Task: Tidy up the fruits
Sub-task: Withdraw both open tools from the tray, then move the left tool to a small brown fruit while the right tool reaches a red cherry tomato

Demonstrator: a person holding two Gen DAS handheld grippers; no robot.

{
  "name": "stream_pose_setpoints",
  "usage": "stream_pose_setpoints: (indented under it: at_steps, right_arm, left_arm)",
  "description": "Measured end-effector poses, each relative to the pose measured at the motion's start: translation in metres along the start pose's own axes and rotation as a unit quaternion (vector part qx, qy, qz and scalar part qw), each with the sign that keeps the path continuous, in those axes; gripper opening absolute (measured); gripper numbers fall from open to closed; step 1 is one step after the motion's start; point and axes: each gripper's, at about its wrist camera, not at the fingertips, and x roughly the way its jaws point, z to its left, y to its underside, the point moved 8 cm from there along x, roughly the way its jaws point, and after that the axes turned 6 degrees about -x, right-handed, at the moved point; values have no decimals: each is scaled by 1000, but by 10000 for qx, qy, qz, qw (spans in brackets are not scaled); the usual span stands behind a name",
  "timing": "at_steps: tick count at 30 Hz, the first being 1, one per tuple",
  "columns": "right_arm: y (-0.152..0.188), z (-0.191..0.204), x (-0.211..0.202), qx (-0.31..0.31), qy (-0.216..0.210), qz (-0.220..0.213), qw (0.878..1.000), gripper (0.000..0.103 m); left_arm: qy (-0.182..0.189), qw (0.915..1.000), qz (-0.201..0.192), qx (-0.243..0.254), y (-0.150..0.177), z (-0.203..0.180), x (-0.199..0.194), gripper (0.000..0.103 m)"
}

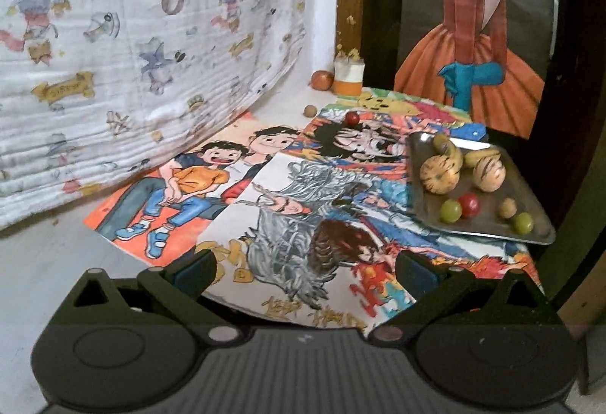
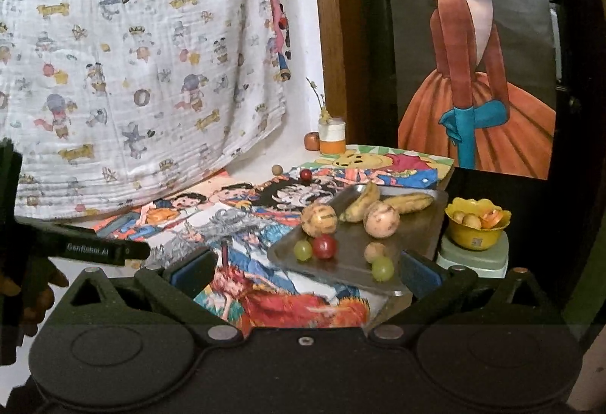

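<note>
At the far left a white cloth (image 2: 125, 73) printed with small cartoon figures hangs down to the table, and in the right wrist view the left gripper (image 2: 113, 250) reaches in from the left edge, gripped by a hand (image 2: 26, 294); its jaws cannot be judged from that side, but its own camera shows the left gripper's fingers (image 1: 193, 272) spread wide apart above the cartoon drawings (image 1: 265, 194) that cover the tabletop, holding nothing. Further back lie a small brown round fruit (image 1: 310, 110) on the bare white surface and a lone red grape (image 1: 352, 117) on the drawings, with a reddish apple-like fruit (image 1: 322, 79) touching a white-and-orange jar (image 1: 349, 77) of dried sprigs in the corner. To the right sits a steel tray (image 2: 352, 260), its near corner overhanging the table edge; on it lie two bananas (image 2: 360, 203) at the back, two striped pale melons (image 2: 319, 219) in the middle, then a green grape (image 2: 303, 249) touching a red grape (image 2: 324, 246), a small tan fruit (image 2: 375, 251), and another green grape (image 2: 382, 268) nearest the front. The right gripper (image 2: 306, 268) hovers just before the tray, jaws wide apart and empty. Farthest right, beyond the tray, a yellow scalloped bowl (image 2: 478, 239) holding small fruits rests on a pale green scale (image 2: 473, 260), under a poster (image 2: 473, 73) of a figure in an orange skirt.
</note>
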Motion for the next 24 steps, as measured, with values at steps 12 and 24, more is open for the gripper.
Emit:
stream_pose_setpoints:
  at_steps: [12,24]
  right_arm:
    - [-73,-11,44,-849,205,419,9953,102]
    - [-168,-9,126,-1046,-618,1261,9845,102]
  left_arm:
    - [-104,9992,136,350,-45,12,22,103]
    - [-296,9971,241,652,-122,24,73,103]
